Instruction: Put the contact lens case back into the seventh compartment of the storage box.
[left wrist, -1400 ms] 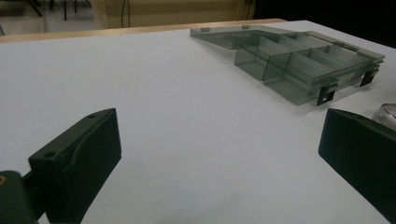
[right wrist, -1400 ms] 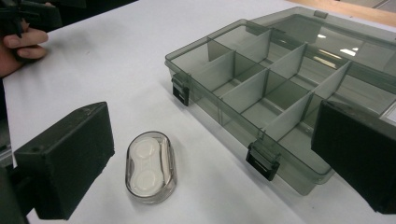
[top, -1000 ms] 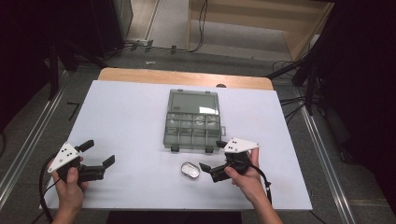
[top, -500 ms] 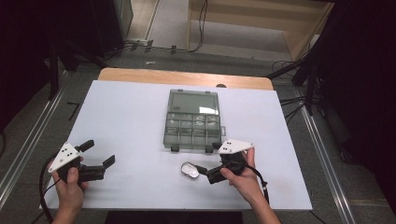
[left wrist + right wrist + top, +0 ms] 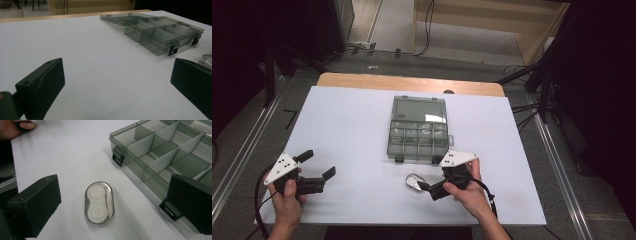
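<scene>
While your right gripper (image 5: pixel 107 207) stands wide apart, the small oval case (image 5: pixel 99 203) lies centred between its jaws, ready for gripping. Your left gripper (image 5: pixel 319 172), also spread and empty, rests aside, well clear of the open compartment box (image 5: pixel 419 131).

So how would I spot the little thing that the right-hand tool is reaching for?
Start at the white table and find the smoky grey clear plastic compartment box lying open near its middle. Just in front of the box's latched edge, between the open jaws of the right gripper, lies a small oval clear case with a white two-cup insert. It is the one rounded, loose item there.
</scene>
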`<move>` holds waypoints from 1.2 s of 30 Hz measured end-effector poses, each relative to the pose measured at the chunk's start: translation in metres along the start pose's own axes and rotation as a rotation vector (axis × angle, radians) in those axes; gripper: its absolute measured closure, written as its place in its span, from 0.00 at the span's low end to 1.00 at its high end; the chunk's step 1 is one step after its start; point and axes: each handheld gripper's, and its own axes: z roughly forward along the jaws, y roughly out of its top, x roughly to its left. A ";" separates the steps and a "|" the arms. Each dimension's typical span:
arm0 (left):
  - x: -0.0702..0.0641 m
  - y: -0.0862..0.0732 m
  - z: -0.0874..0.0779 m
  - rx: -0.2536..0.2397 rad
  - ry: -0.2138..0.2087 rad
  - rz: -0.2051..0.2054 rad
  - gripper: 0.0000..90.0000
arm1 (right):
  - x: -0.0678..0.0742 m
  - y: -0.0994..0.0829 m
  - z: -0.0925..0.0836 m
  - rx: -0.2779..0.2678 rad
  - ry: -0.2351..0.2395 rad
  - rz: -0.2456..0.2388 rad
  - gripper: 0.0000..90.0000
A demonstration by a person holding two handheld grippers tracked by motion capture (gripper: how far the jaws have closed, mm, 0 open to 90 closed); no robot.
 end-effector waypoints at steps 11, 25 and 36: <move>0.000 0.000 0.000 -0.004 -0.002 0.001 0.00 | 0.005 0.002 0.008 0.029 0.015 -0.013 0.00; 0.000 0.000 0.000 -0.007 -0.005 0.002 0.00 | 0.010 0.005 0.018 0.072 0.060 0.020 0.14; 0.000 0.000 0.000 -0.003 -0.007 0.005 0.00 | 0.008 0.001 0.027 0.122 0.033 0.042 0.28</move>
